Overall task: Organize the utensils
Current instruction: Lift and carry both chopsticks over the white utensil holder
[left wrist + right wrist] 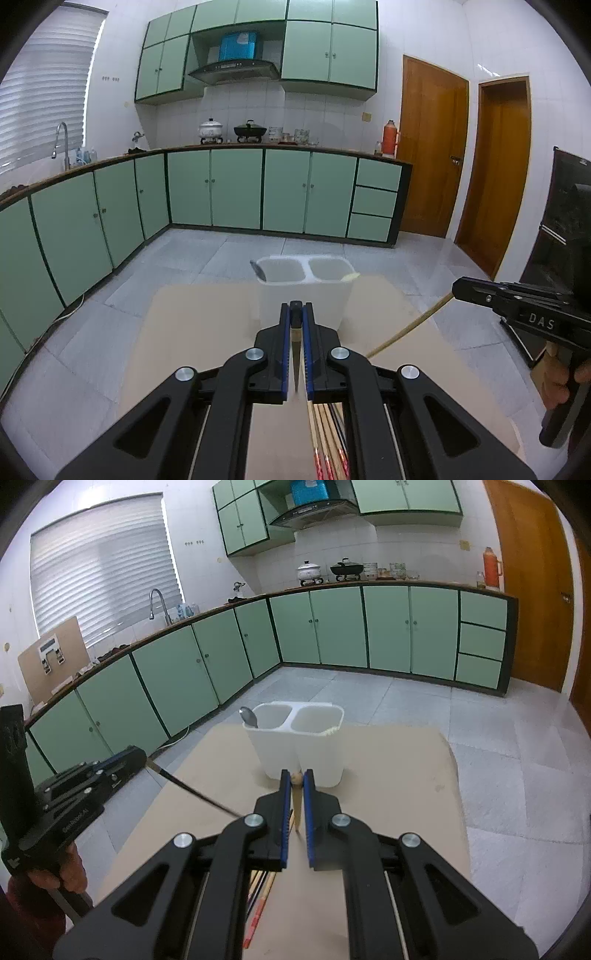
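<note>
Left tongs (296, 314) grip a dark chopstick (295, 354); right tongs (296, 781) grip a pale chopstick (296, 805). The white holder (299, 753) stands near the worktop's (406, 782) far edge, with bare board around it.

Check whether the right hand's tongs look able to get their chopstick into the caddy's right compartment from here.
Probably yes. The right tongs are shut on a light chopstick, the white caddy stands just ahead, and its right compartment looks open, with only something pale at its rim.

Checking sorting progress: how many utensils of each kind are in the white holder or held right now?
Silver metal spoon in the white two-compartment plastic holder: 1
Pale utensil tip in its other compartment: 1
Dark thin stick, held: 1
Pale wooden stick, held: 1
Total: 4
</note>
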